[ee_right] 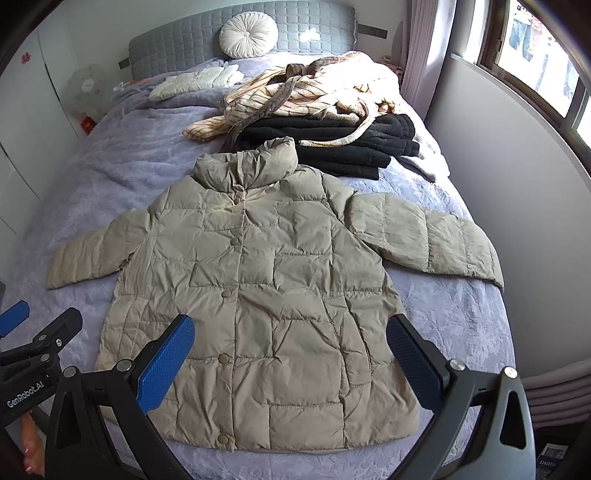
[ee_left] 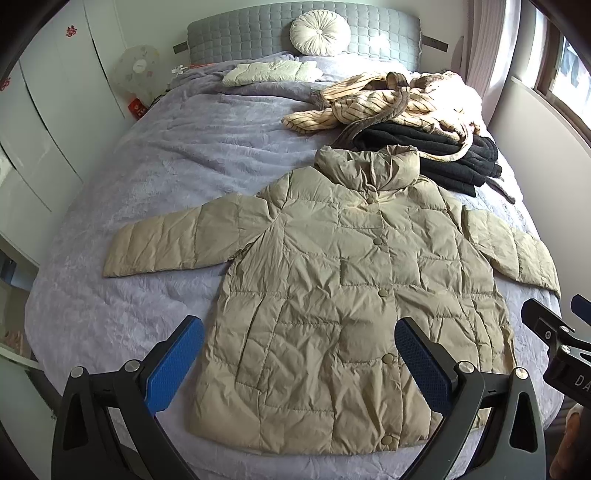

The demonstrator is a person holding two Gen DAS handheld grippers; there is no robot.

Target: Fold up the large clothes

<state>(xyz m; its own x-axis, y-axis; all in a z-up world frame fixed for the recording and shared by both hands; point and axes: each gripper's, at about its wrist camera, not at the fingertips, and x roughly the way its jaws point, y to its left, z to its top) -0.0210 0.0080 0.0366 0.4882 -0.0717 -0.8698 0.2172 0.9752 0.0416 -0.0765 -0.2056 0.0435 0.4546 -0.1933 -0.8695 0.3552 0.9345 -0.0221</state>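
Note:
A beige quilted puffer jacket [ee_left: 332, 288] lies flat and buttoned, front up, on the lavender bed [ee_left: 147, 177], collar toward the headboard and both sleeves spread out. It also shows in the right wrist view [ee_right: 266, 295]. My left gripper [ee_left: 299, 363] is open and empty, held above the jacket's hem. My right gripper [ee_right: 290, 360] is open and empty, also above the hem. Each gripper shows at the edge of the other's view: the right one [ee_left: 554, 332] and the left one [ee_right: 33, 332].
A heap of striped cream robe [ee_left: 384, 99] and folded black garments [ee_left: 443, 155] lies behind the jacket. A folded pale garment [ee_left: 269, 72] and a round cushion [ee_left: 319, 32] sit by the grey headboard. White wardrobes stand left; a wall and window stand right.

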